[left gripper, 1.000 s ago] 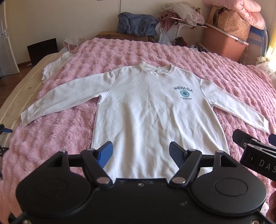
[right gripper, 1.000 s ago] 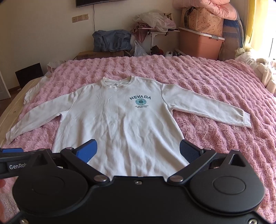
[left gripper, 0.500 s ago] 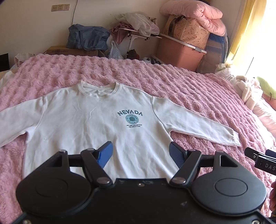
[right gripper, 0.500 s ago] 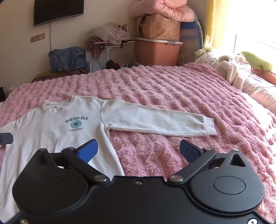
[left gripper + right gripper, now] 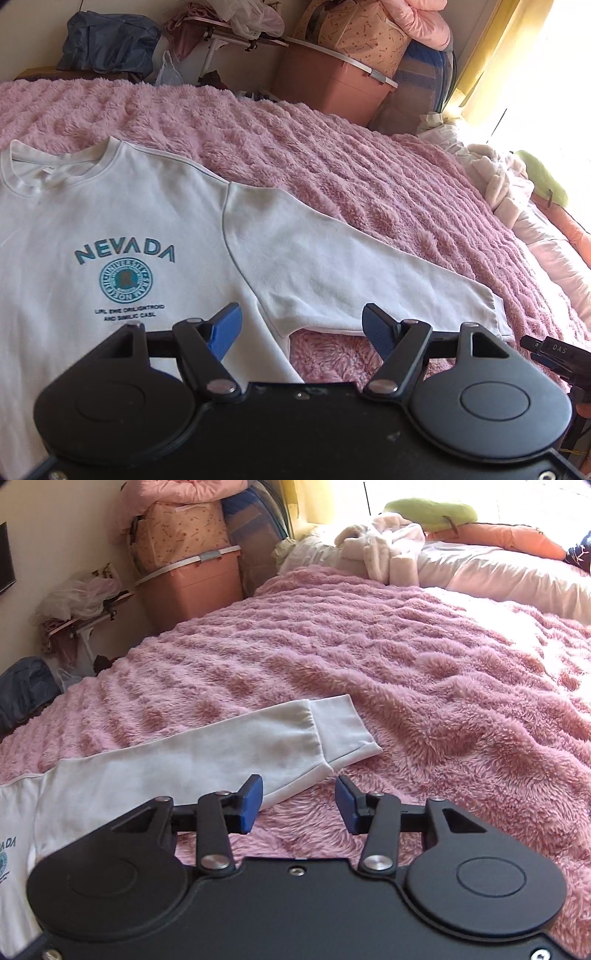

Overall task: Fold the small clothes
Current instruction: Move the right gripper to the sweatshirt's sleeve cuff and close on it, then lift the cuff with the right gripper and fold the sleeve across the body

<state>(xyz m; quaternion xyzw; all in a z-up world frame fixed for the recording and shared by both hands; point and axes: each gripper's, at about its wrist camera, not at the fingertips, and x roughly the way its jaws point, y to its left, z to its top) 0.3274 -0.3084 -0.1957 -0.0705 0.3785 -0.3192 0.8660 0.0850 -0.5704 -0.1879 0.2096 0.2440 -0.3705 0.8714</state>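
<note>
White sweatshirt point(image 5: 122, 229) lies flat on the fluffy pink blanket point(image 5: 424, 672), and no fold is made yet.

I see my left gripper point(image 5: 302, 328) low over the armpit, where the sleeve point(image 5: 351, 273) joins the body; its blue fingers are wide apart and hold nothing. My right gripper point(image 5: 299, 803) is down by the cuff point(image 5: 343, 731) at the end of that same sleeve. Its fingers are apart too, a bit less wide, with the edge of the sleeve just in front of them, and I do not think they touch it. I think the job has only just begun: the sleeve is stretched straight out, the front with the NEVADA print point(image 5: 123, 253) faces up, and every fold is left to do. I cannot see the other sleeve.
</note>
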